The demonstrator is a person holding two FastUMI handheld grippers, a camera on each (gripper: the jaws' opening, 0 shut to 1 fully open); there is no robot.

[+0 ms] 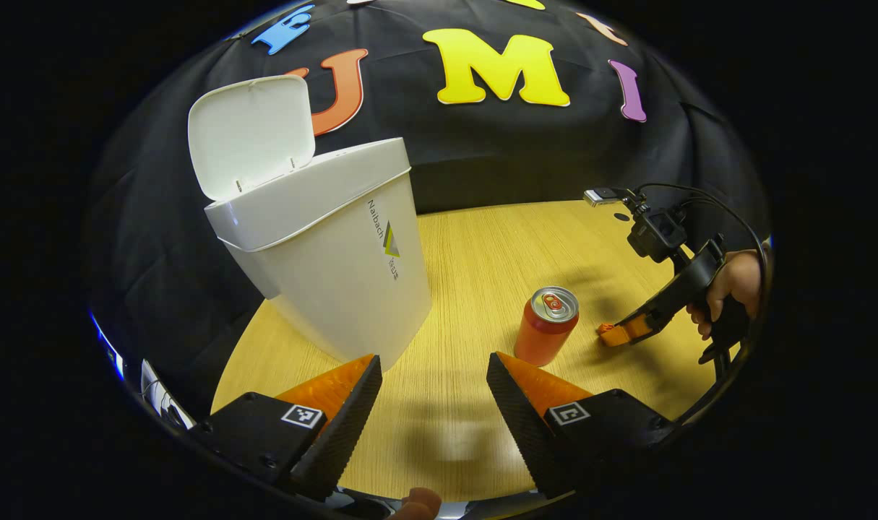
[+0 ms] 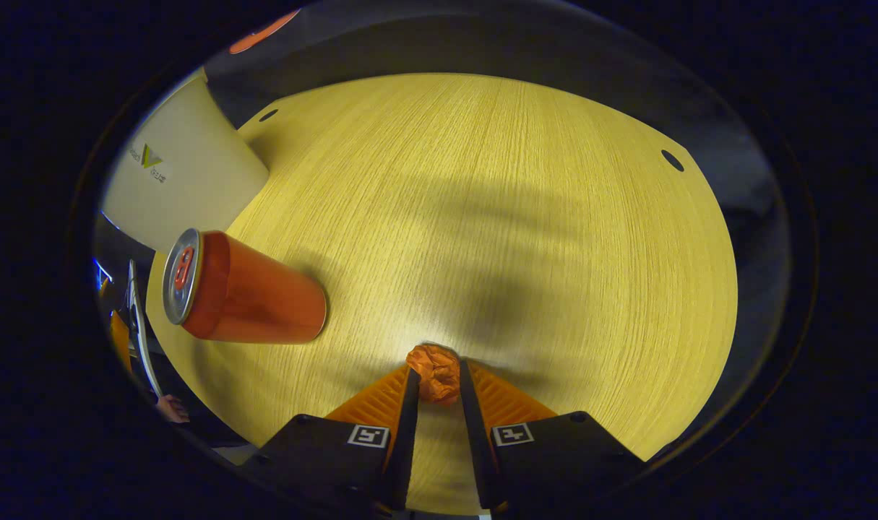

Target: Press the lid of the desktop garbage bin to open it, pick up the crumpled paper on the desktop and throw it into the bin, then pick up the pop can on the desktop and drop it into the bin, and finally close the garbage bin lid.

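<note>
Your right tongs (image 2: 437,383) pinch the crumpled paper (image 2: 434,371); your left tongs (image 1: 431,375) are spread; the pop can (image 2: 247,287) stands at left-centre of the frame.

You are working in a recording booth set up like a small test lab, not a lived-in home. A black cloth wall (image 1: 482,159) hangs close behind a pale wood-grain tabletop (image 1: 482,245). A cabled camera rig (image 1: 652,231) rides on the hand-held gripper (image 1: 616,334) across from you, and printed square markers (image 2: 368,435) sit on its fingers.
</note>
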